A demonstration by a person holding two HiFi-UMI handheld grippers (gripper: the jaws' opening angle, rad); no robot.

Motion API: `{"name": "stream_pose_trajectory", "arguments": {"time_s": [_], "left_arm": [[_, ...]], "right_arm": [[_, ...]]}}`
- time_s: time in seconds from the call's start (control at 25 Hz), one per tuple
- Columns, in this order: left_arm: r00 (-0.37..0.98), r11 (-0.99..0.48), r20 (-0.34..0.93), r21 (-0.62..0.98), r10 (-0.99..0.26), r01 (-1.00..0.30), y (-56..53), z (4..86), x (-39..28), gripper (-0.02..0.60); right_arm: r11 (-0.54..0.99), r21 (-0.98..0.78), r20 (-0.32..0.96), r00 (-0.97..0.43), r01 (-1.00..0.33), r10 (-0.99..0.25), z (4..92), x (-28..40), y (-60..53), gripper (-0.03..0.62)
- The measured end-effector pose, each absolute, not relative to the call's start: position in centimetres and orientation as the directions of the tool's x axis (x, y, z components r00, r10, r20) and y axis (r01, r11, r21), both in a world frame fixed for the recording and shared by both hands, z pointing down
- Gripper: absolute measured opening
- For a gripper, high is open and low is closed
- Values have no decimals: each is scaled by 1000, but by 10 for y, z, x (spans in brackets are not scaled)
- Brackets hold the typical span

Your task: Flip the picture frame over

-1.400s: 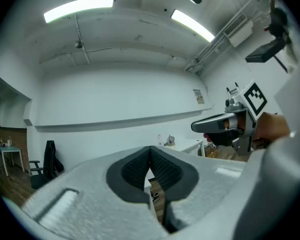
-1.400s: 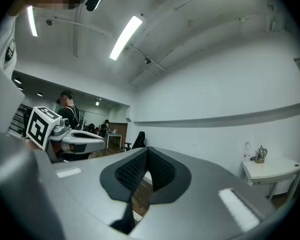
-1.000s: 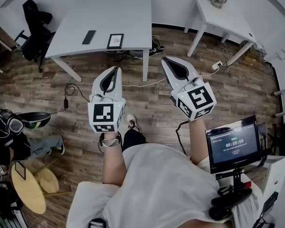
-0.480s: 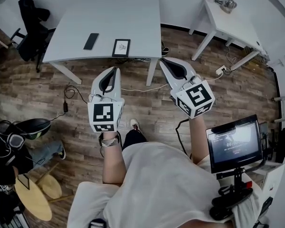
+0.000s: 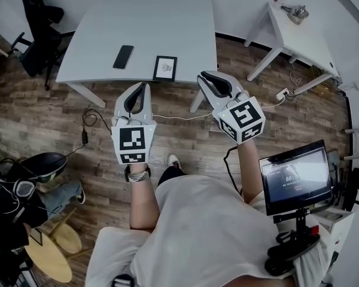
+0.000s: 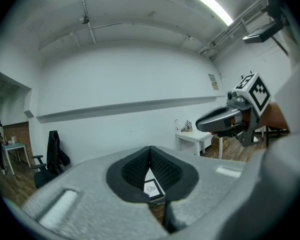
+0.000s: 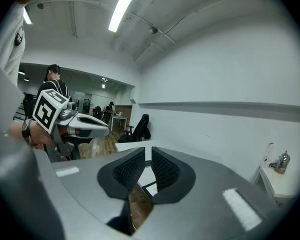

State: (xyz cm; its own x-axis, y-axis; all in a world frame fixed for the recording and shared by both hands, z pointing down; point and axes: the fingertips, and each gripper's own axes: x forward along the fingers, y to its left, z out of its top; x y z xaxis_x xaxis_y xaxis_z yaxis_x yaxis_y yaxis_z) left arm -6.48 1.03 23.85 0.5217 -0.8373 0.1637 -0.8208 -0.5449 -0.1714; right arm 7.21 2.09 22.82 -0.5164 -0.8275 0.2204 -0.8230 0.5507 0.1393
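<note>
The picture frame [image 5: 165, 68], black-edged with a pale print facing up, lies flat near the front edge of the grey table [image 5: 155, 23]. My left gripper [image 5: 146, 86] hovers over the floor just short of that edge, left of the frame, its jaws shut and empty. Between its pads the frame [image 6: 152, 188] shows ahead. My right gripper [image 5: 202, 76] hangs to the right of the frame, near the table's corner. Its jaws are opening, a narrow gap stands between the pads [image 7: 163, 169], and nothing is in it. Through that gap the frame [image 7: 150, 186] is in sight.
A black phone [image 5: 124, 57] lies on the table left of the frame. A dark office chair [image 5: 39, 31] stands at the table's left end, a white side table [image 5: 299, 31] with a kettle at the right. Cables [image 5: 173, 117] run over the wooden floor. A monitor [image 5: 296, 175] stands at my right.
I have come closer to the table and both grippers have moved forward toward its front edge. The right gripper's jaws, closed before, now show a small gap.
</note>
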Motion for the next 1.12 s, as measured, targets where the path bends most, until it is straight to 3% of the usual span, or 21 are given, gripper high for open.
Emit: {"name": "stream_pose_trajectory", "arguments": {"time_s": [0.44,0.88,1.12], "left_arm": [[500,-530,203,-144,-842,-836,-49,264,-112,3],[479,-515,237,-120,-845,-849,-27,275,-123,3],[437,-482,280,-119,-855,-868,-74,306,-128,3]], "right_arm": [[603,157,340,-531,-782,-776,281,18,-51,74],[643,230,457,-502,-731,-734,327,4,-54,87],[683,226,529,-501,-694,-684,383,2,-108,101]]}}
